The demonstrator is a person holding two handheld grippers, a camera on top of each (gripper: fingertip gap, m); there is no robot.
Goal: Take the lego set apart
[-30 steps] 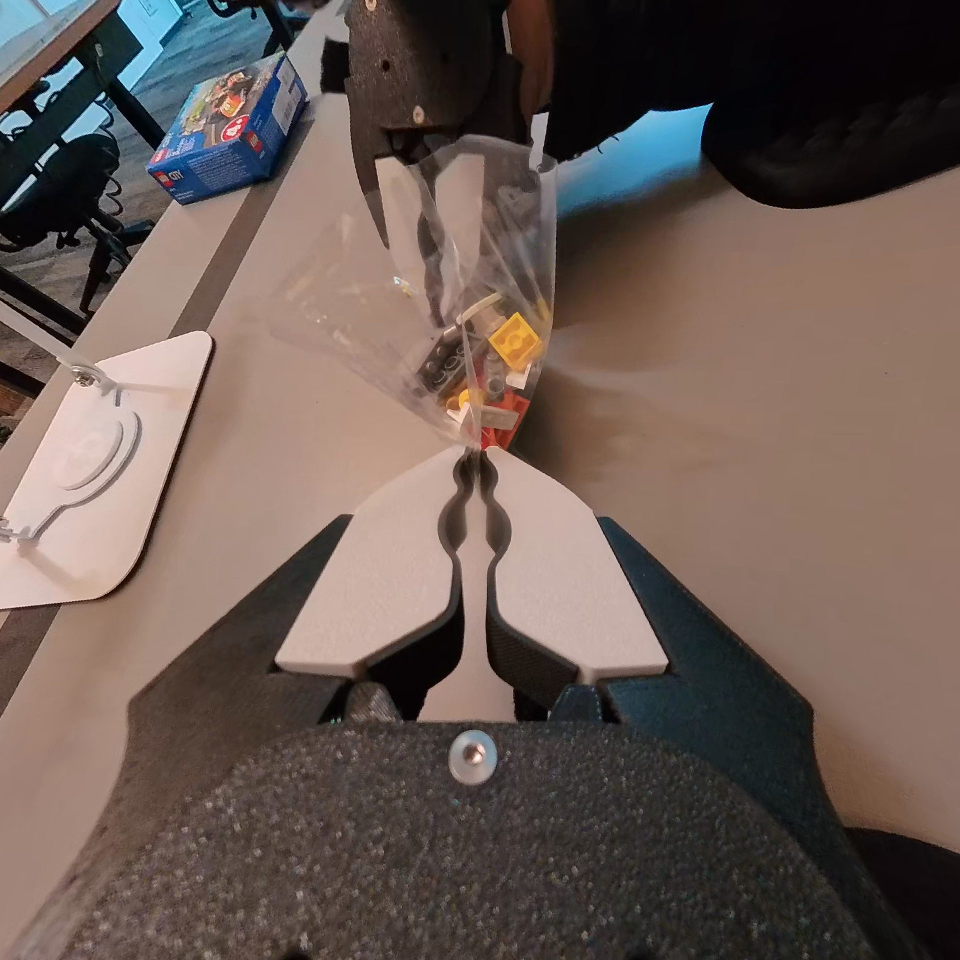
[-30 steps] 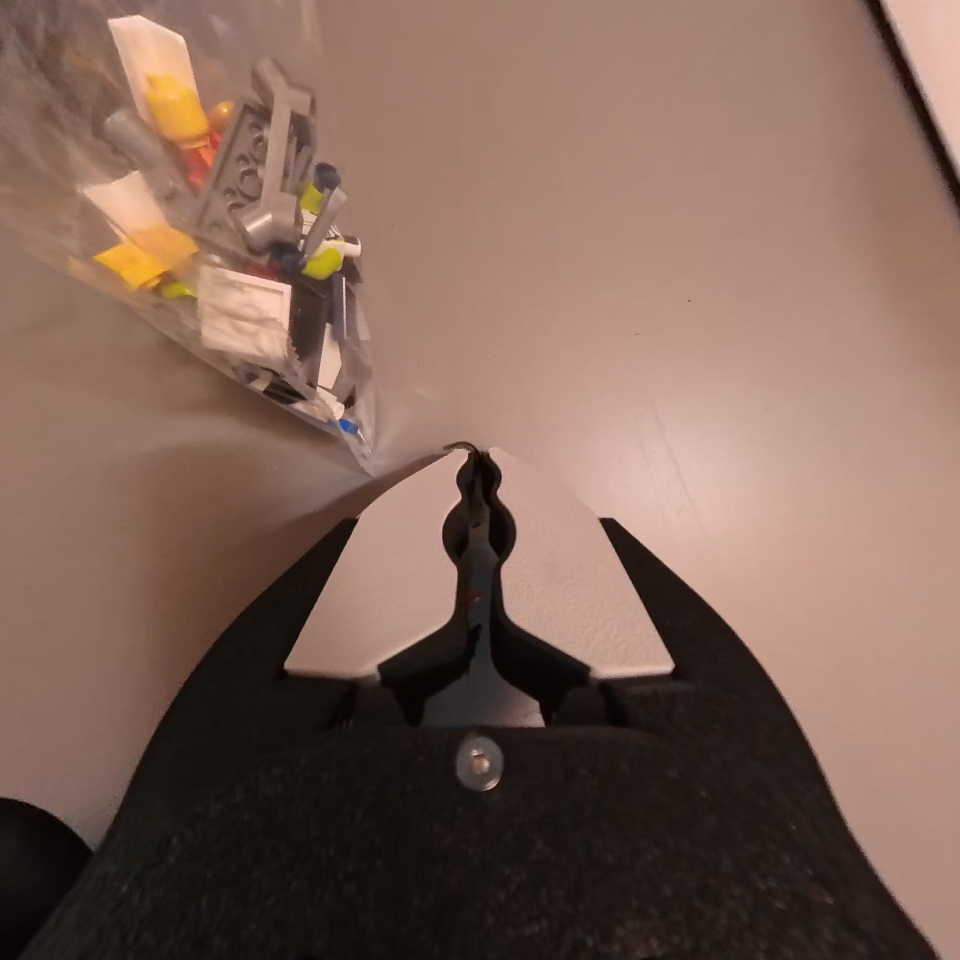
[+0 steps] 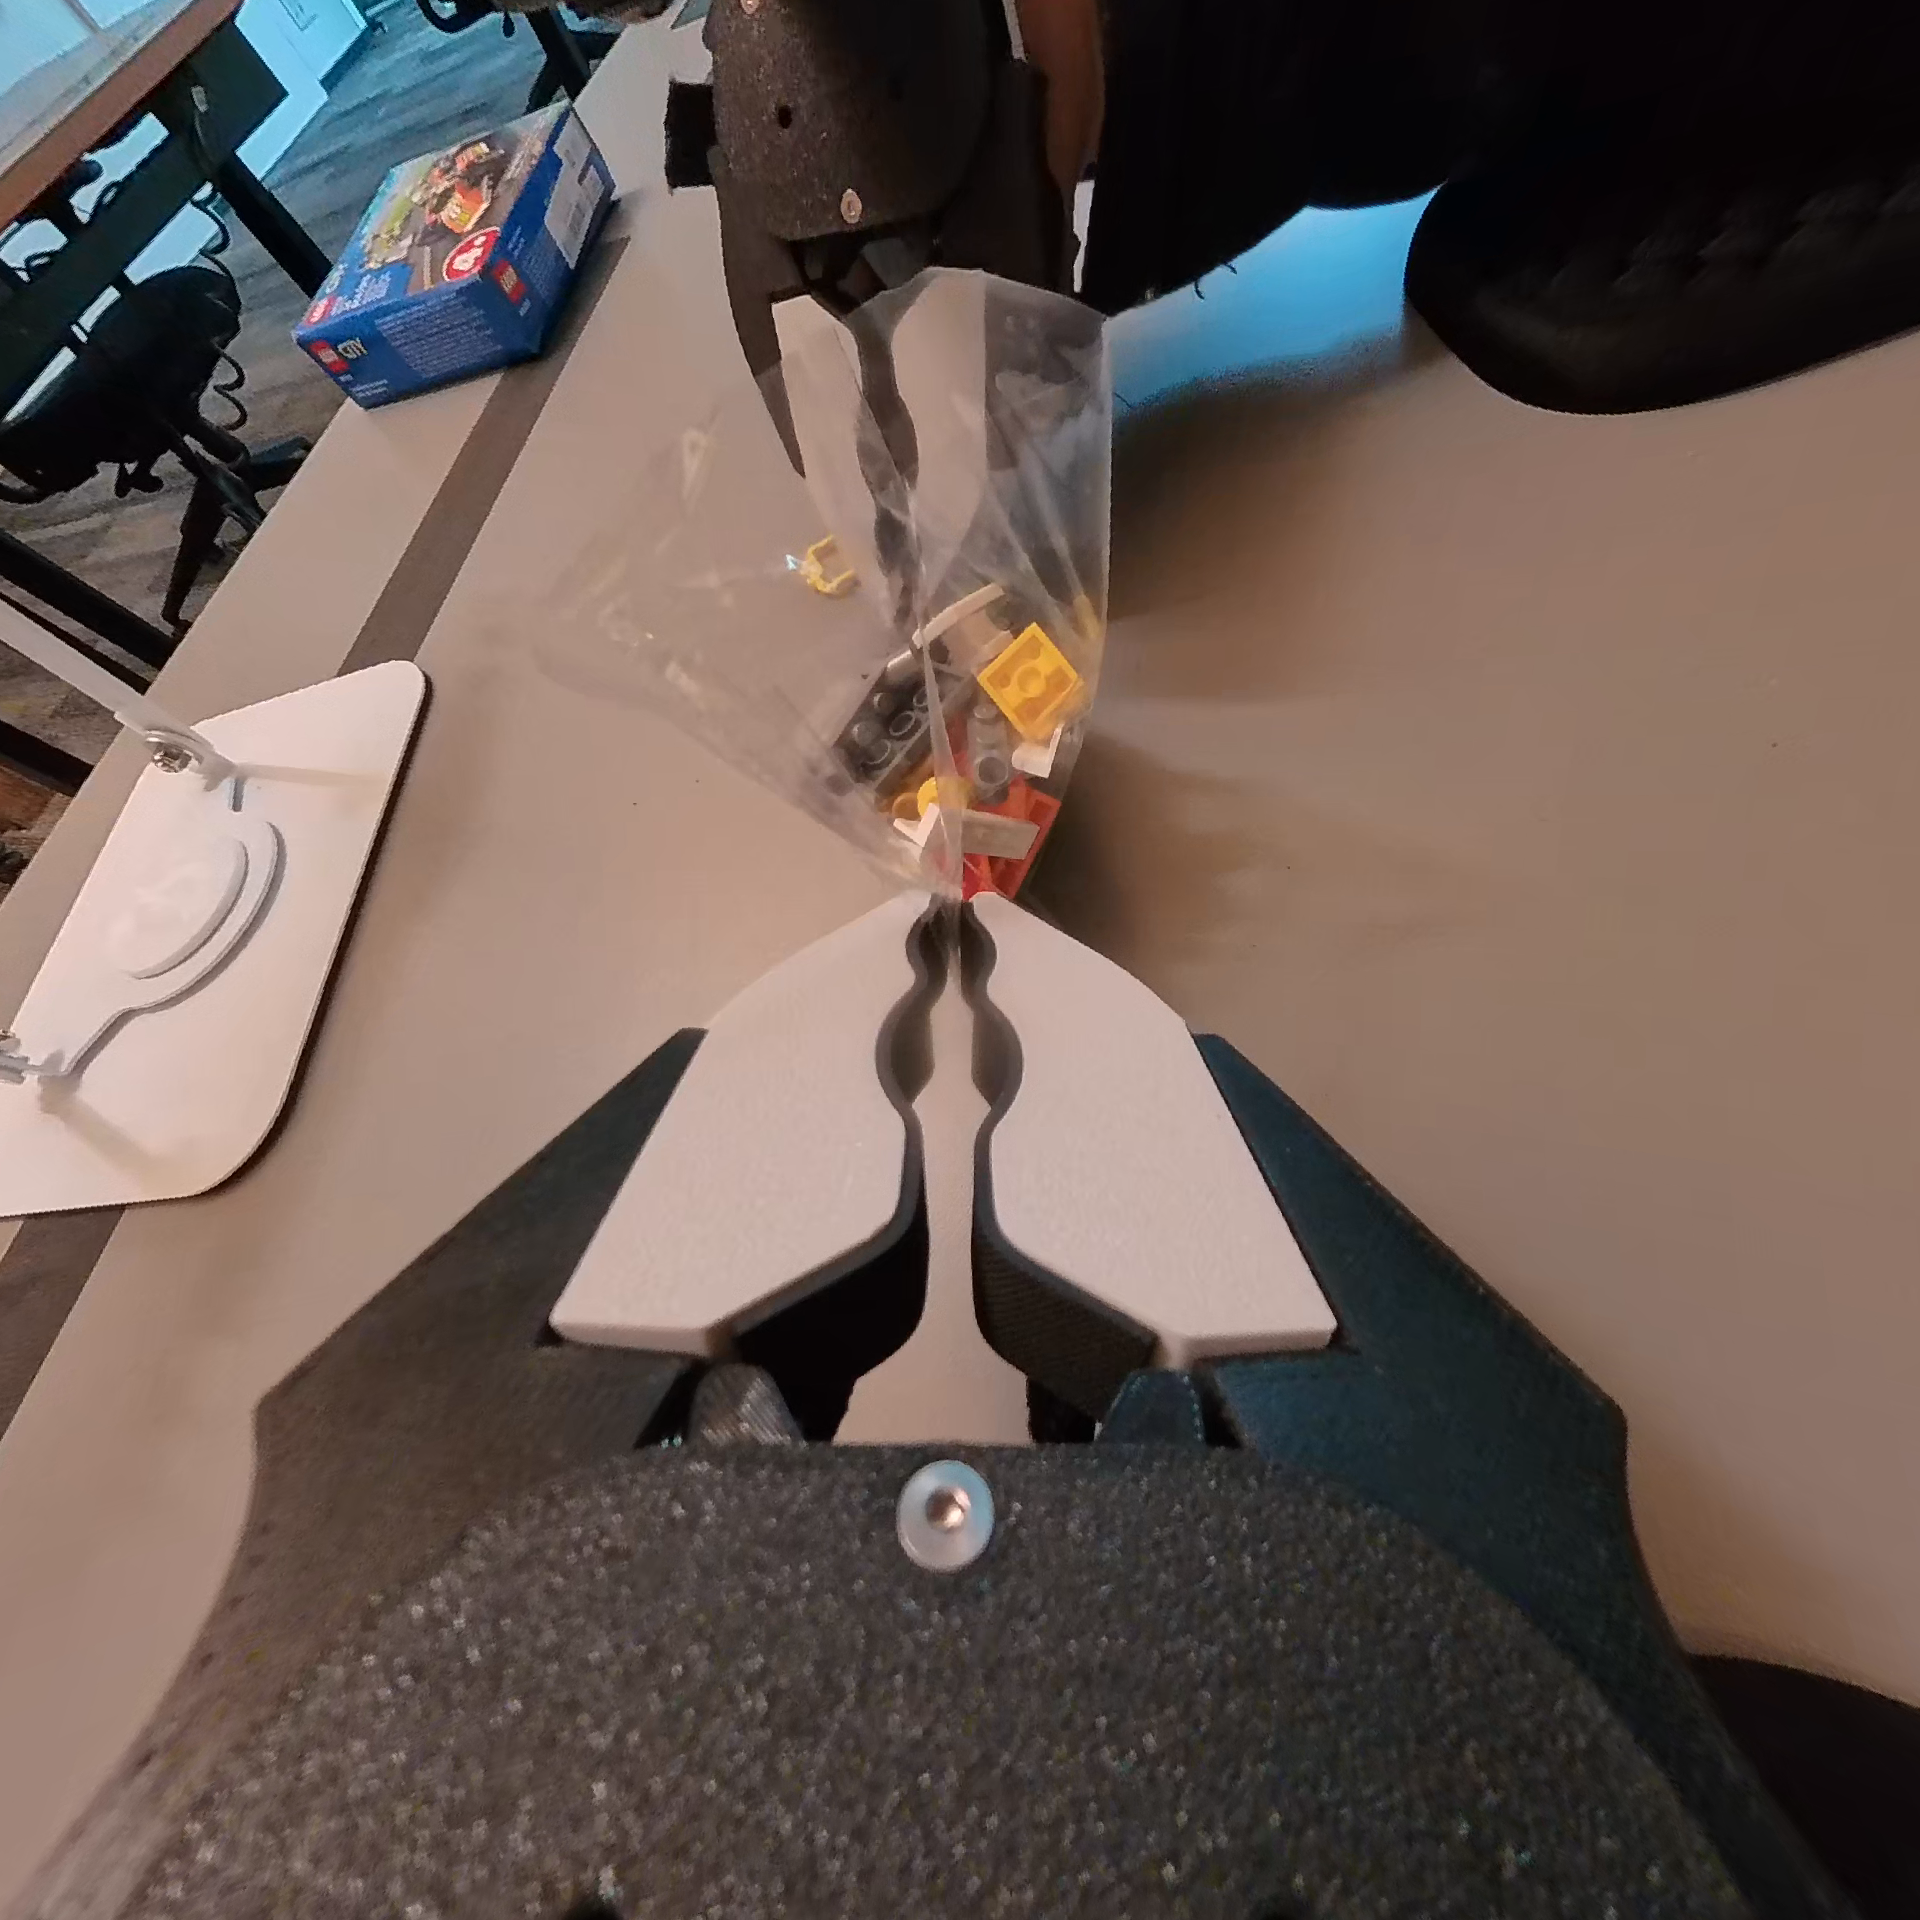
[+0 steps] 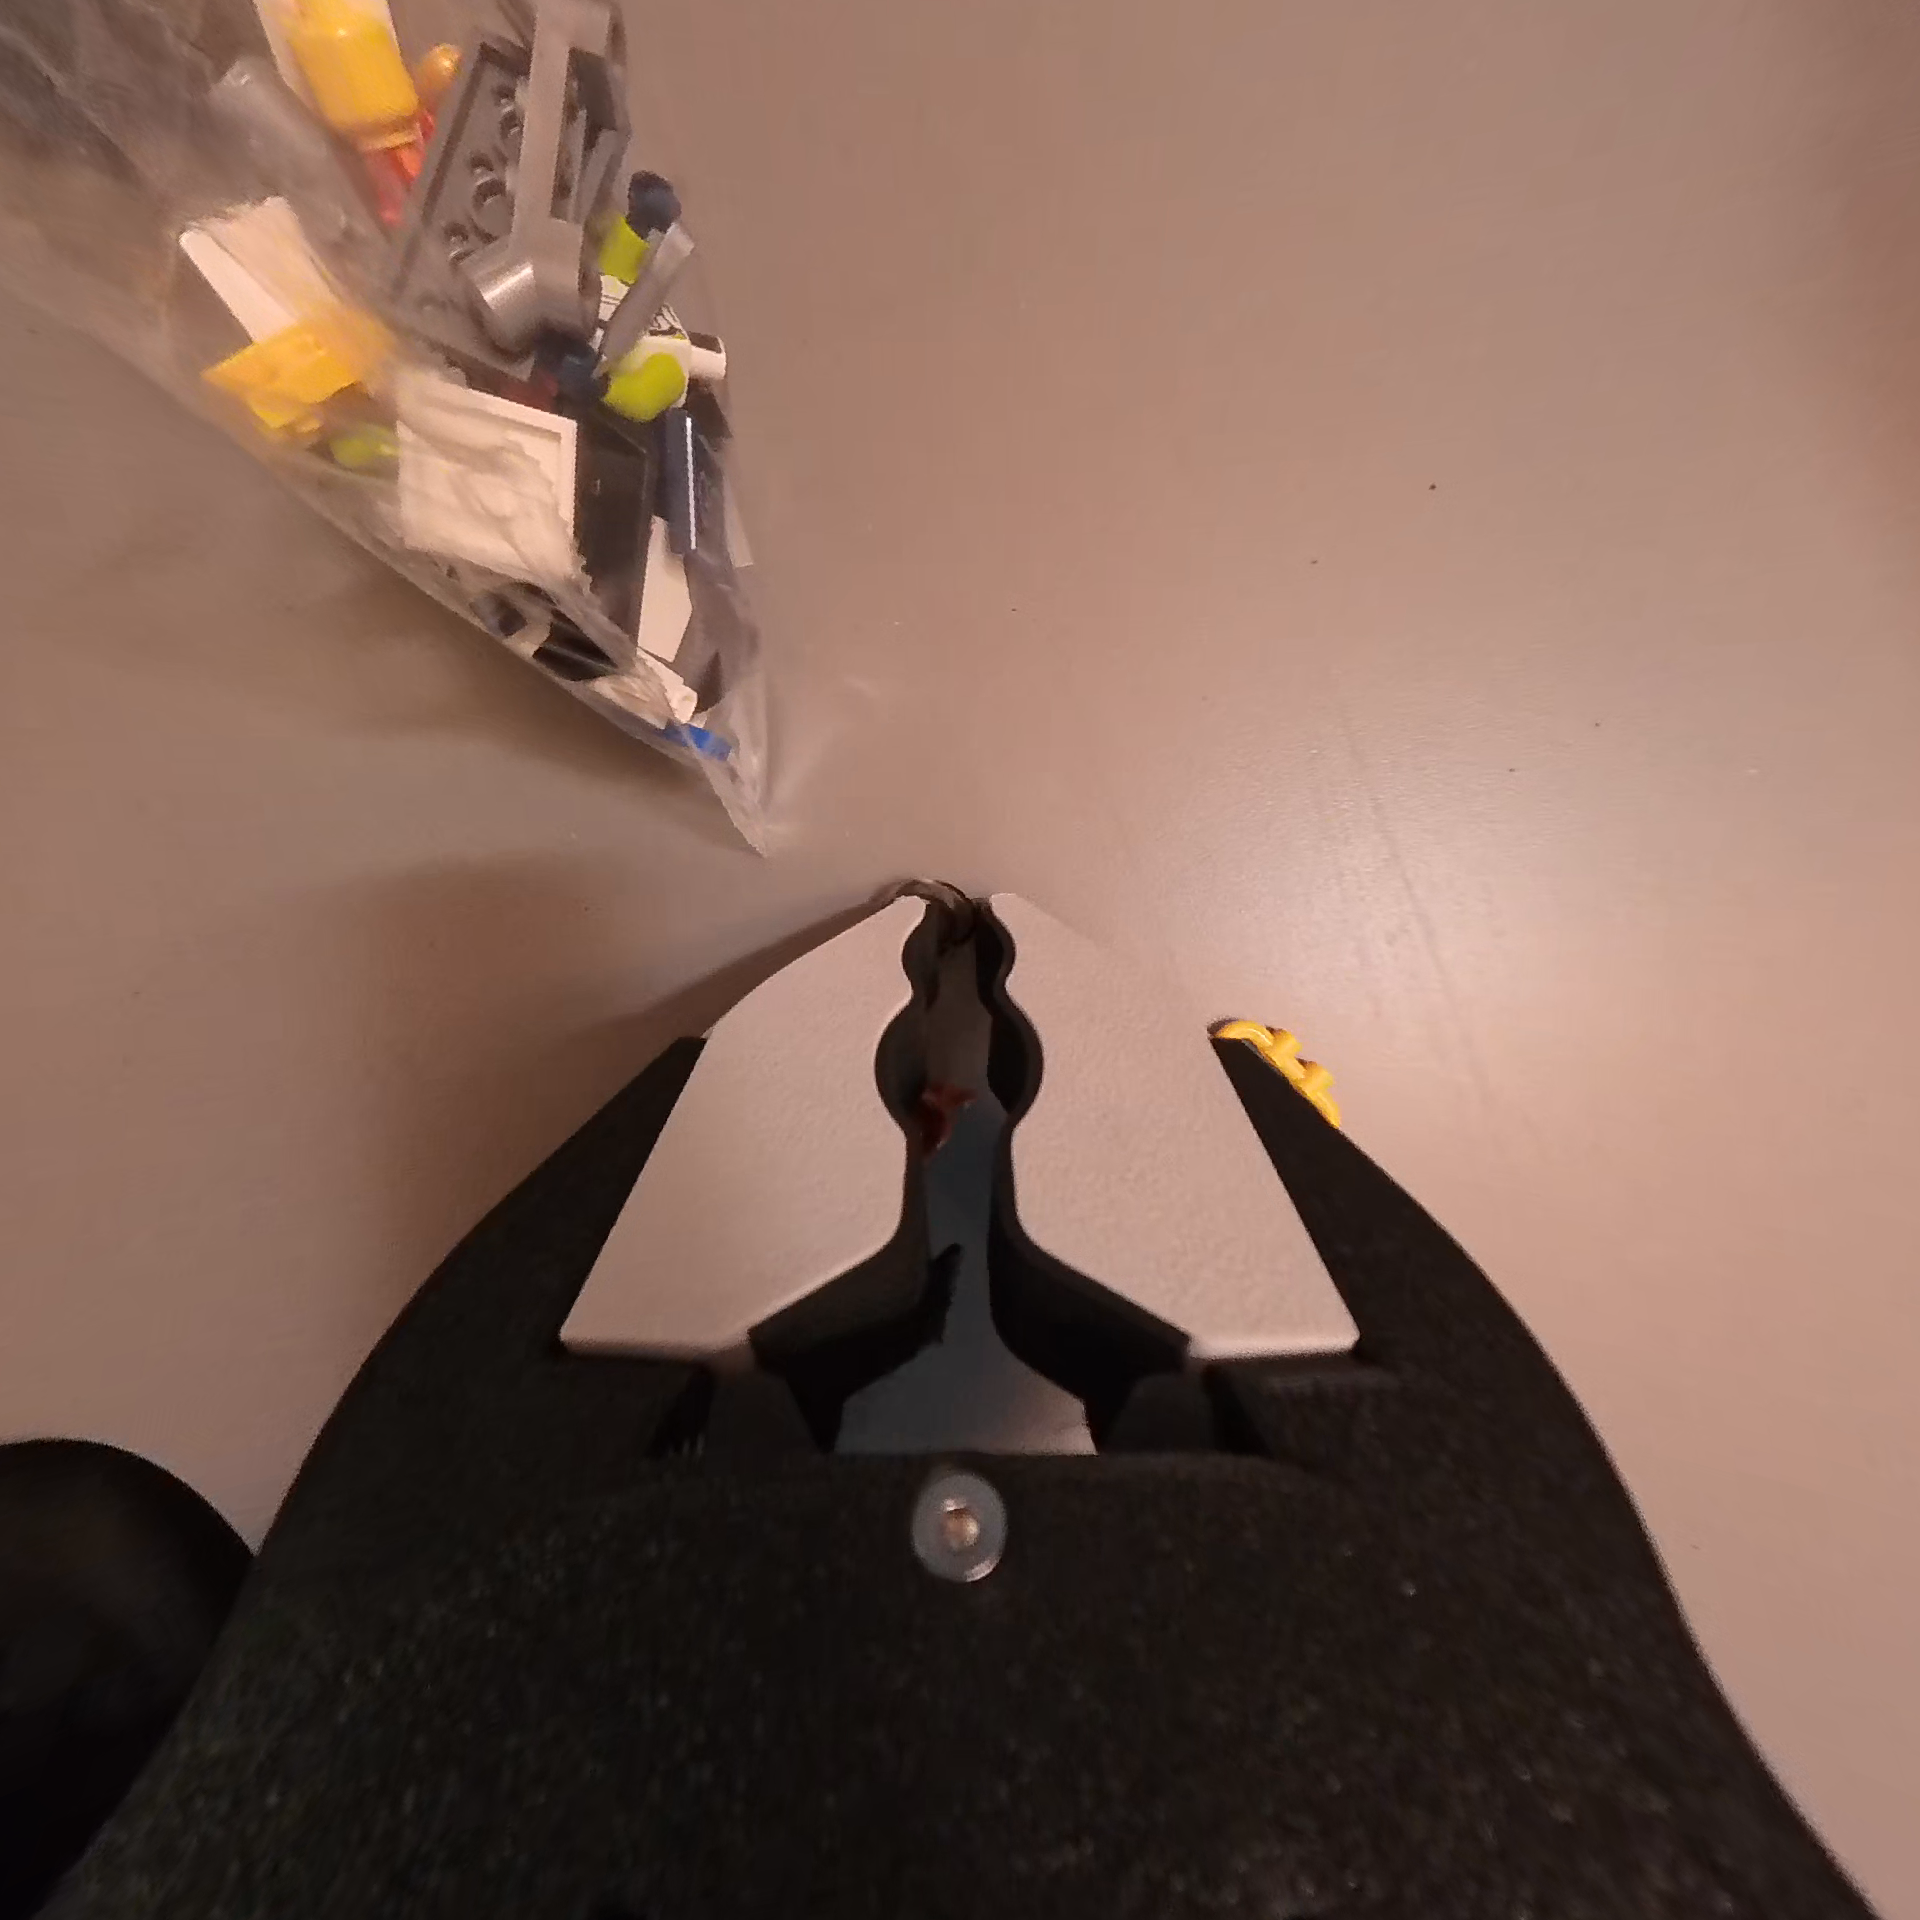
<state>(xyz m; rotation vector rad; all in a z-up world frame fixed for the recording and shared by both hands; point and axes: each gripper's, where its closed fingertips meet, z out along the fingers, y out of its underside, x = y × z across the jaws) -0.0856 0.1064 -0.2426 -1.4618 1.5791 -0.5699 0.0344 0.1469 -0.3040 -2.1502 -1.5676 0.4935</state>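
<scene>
A clear plastic bag [image 3: 914, 582] of loose lego pieces, yellow, grey, red and white, is stretched above the grey table [image 3: 1455, 831]. My left gripper [image 3: 948, 906] is shut on the bag's near corner. My right gripper [image 4: 951, 896] is shut on the bag's other end; it also shows in the left wrist view [image 3: 831, 457] at the bag's far side. In the right wrist view the bag's pieces [image 4: 499, 395] hang at the upper left. A small yellow lego piece [image 3: 828, 565] lies on the table beside the bag; it also shows in the right wrist view [image 4: 1283, 1055] by my right finger.
A blue lego box [image 3: 457, 260] lies at the far left of the table. A white board with a flat white stand on it [image 3: 187, 914] sits at the left edge. A person's dark sleeve [image 3: 1507, 156] is at the far side. Chairs and another desk stand beyond the left edge. My right fingertips sit around 15 cm from my left ones.
The bag is raised and pulled tauter between the grippers. A small yellow piece now lies on the table outside the bag. Both grippers stay shut.
</scene>
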